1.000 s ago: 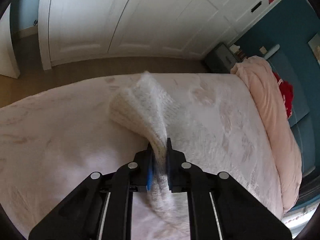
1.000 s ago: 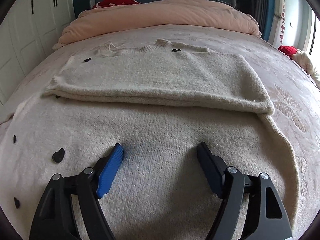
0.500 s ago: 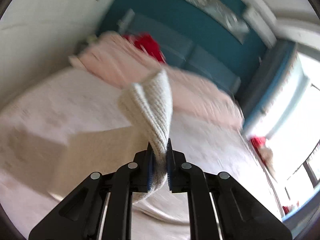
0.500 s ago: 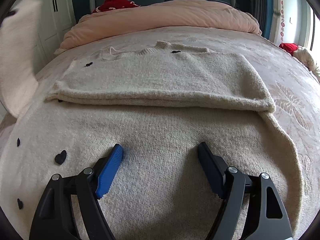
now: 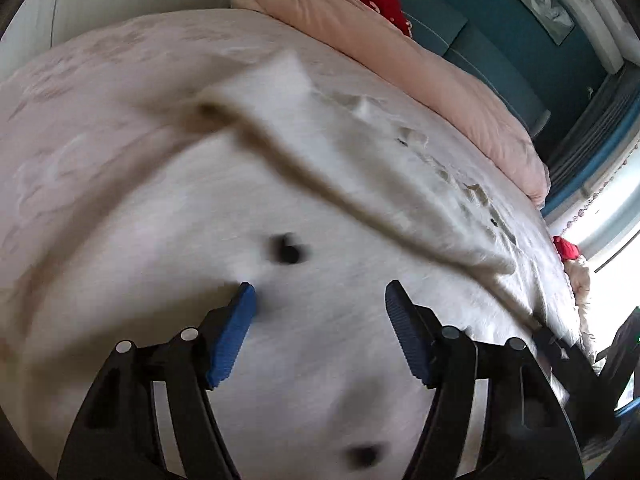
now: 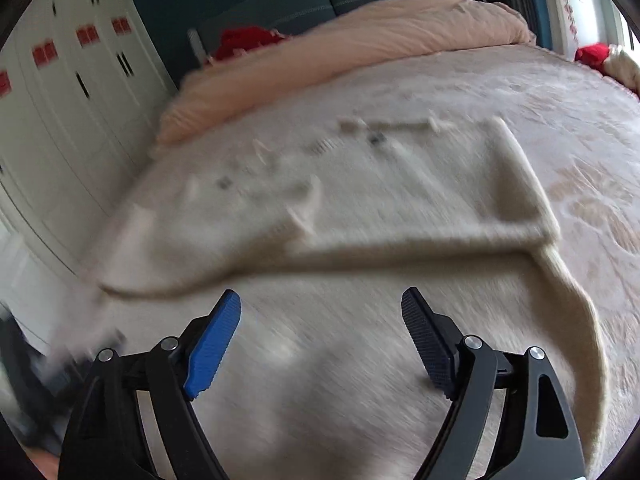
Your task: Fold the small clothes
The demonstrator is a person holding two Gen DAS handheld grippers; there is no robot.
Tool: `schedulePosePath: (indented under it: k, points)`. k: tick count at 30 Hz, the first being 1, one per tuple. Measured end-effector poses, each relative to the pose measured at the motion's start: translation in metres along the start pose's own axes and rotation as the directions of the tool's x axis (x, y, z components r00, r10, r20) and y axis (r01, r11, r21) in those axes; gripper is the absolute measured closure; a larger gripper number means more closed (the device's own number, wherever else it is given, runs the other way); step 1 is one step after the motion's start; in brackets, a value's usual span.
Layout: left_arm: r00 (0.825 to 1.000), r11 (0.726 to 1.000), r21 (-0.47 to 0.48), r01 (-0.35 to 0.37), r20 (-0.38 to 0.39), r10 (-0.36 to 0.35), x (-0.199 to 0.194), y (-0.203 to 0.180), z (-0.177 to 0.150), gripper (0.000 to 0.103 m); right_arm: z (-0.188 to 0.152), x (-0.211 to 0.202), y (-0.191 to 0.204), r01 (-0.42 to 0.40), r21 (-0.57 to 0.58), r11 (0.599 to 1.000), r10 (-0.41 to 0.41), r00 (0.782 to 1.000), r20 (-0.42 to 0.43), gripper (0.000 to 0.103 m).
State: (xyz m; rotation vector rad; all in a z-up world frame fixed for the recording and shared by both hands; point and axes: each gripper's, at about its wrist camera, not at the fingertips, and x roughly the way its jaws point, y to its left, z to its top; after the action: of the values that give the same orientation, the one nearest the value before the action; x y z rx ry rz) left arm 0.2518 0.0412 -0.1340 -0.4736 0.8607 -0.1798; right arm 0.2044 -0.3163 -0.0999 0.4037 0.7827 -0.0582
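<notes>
**Cream knit spread flat, both tools empty above it**

Cream, fuzzy knit fills the space under both of your tools: the sweater (image 6: pixel 320 380) lies flat on the bed (image 6: pixel 580 92), so it can be creased in tidy layers rather than bunched. Your left tool (image 5: pixel 318 292) hovers just over the cloth with its fingers spread wide and nothing between them. Your right tool (image 6: pixel 320 300) is just as wide and just as empty.

Ahead of both tools a doubled layer (image 6: pixel 400 184) already lies over the body of the garment, ending in a soft, rounded fold edge (image 6: pixel 400 254) that runs across in front of the fingertips. The sleeves seem to have been brought in there, which would explain why the lower panel nearest you lies single and bare; it looks ready for the next fold.

The knit is thick and loose, so expect it to drape and sag, not hold a sharp crease. Small dark heart shapes (image 5: pixel 287 251) dot the fabric, one just ahead of the left tool's blue pad (image 5: pixel 234 334). Both views are smeared by motion, so finer stitch detail cannot be made out.

Beyond the sweater, a puffy peach duvet (image 6: pixel 360 40) is heaped along the headboard end, well apart from your work.
</notes>
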Motion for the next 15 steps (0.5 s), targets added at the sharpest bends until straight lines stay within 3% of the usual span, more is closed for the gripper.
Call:
schedulePosePath:
  k: [2, 5, 8, 10, 11, 12, 13, 15]
  points:
    - [0.999, 0.999, 0.014, 0.052, 0.014, -0.052, -0.011, 0.007, -0.001, 0.038, 0.015, 0.008, 0.006, -0.045, 0.050, 0.998, 0.047, 0.999, -0.024, 0.022]
    - [0.998, 0.997, 0.045, 0.055, 0.019, -0.056, -0.006, 0.006, -0.007, 0.035, 0.032, 0.034, 0.010, -0.096, 0.169, 0.981, 0.109, 0.992, -0.070, 0.022]
    - [0.998, 0.996, 0.064, 0.067, 0.009, -0.067, -0.002, -0.001, -0.005, 0.027, 0.040, 0.068, 0.015, -0.052, 0.233, 0.971, 0.086, 0.986, -0.141, 0.024]
    - [0.997, 0.995, 0.065, 0.075, 0.008, -0.076, -0.007, 0.002, -0.009, 0.026, 0.041, 0.087, 0.019, -0.020, 0.258, 0.966, 0.068, 0.981, -0.181, 0.038]
    - [0.996, 0.995, 0.057, 0.087, 0.006, -0.088, -0.008, 0.004, -0.007, 0.026, 0.042, 0.092, 0.021, -0.008, 0.259, 0.966, 0.060, 0.980, -0.190, 0.057]
    - [0.995, 0.994, 0.049, 0.097, -0.002, -0.097, -0.009, 0.005, -0.005, 0.026, 0.043, 0.097, 0.024, 0.003, 0.256, 0.967, 0.050, 0.978, -0.200, 0.086]
    - [0.994, 0.994, 0.032, 0.107, -0.013, -0.107, -0.011, 0.006, -0.001, 0.027, 0.046, 0.100, 0.028, -0.004, 0.259, 0.966, 0.061, 0.976, -0.211, 0.095]
    - [0.985, 0.985, -0.034, 0.170, -0.018, -0.171, -0.016, 0.009, 0.012, 0.027, 0.054, 0.097, 0.038, -0.022, 0.241, 0.970, 0.072, 0.977, -0.199, 0.095]
